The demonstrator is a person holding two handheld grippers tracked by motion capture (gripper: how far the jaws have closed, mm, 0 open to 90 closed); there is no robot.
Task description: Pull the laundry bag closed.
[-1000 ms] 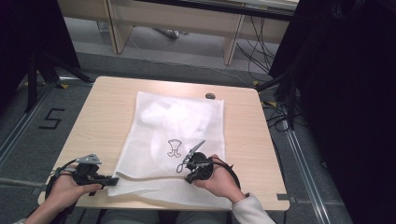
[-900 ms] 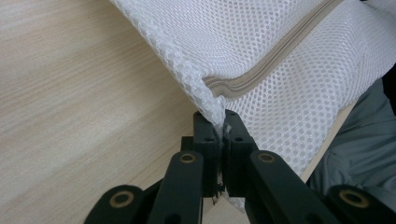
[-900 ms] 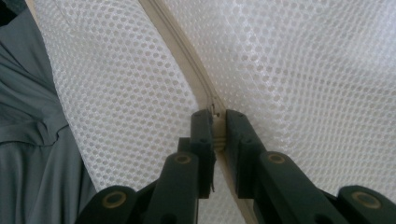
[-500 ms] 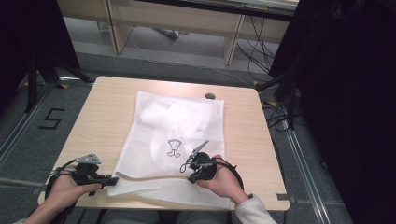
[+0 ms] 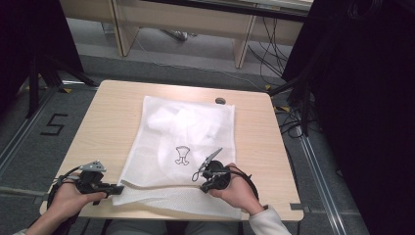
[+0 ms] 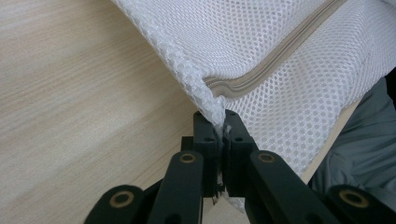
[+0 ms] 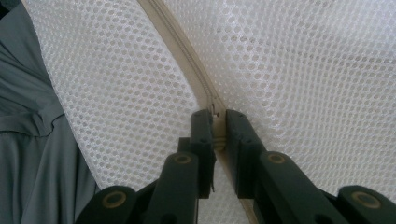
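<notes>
A white mesh laundry bag (image 5: 181, 147) lies flat in the middle of the counter (image 5: 112, 117), its near end reaching the counter's front edge. The left claw (image 5: 117, 187) is clamped on the bag's near left corner (image 6: 212, 109), where the zipper (image 6: 275, 70) ends. The right claw (image 7: 217, 116) is closed on the zipper (image 7: 187, 60) itself, near the bag's front right. A small dark disc (image 5: 220, 101) sits by the far edge.
</notes>
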